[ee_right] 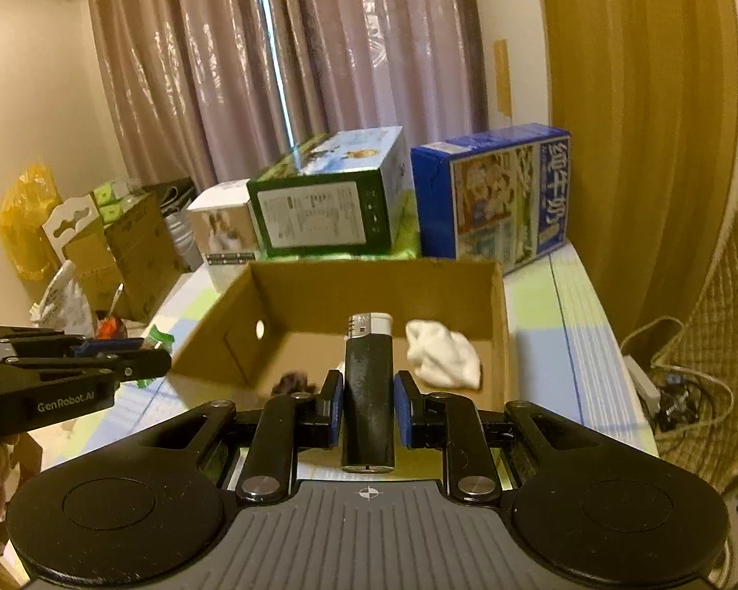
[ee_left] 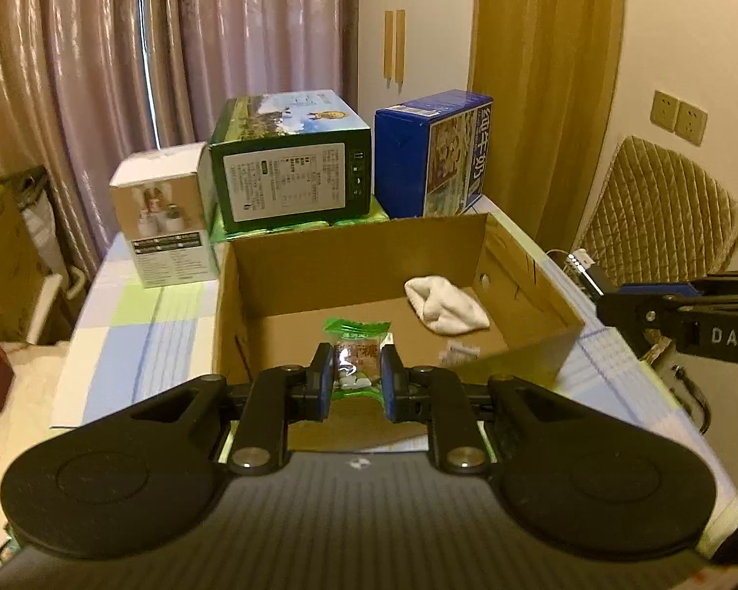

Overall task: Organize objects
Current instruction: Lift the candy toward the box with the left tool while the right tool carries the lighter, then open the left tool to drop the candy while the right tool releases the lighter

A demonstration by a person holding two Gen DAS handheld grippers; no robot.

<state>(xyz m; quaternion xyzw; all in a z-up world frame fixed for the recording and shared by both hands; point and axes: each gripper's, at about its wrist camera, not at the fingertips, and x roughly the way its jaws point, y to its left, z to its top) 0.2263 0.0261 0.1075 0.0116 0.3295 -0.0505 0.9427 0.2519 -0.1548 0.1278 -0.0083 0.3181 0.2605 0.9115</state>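
Carton (ee_left: 359, 265), open-topped, on desk (ee_left: 138, 324); holds white cloth (ee_left: 445, 307) at far right and a small dark item (ee_right: 292, 383), blurred

Left tool (ee_left: 356, 378): clenched on green sweet packet (ee_left: 358, 351), held between the pads above the carton's near wall

Right tool (ee_right: 369, 405): clenched on black lighter (ee_right: 369, 393), upright, metal cap forward, over the near wall, cloth just beyond to its right

Step judged: deposit both. Carry each past the near wall, lower over bare floor clear of cloth, then open; keep the two tools apart
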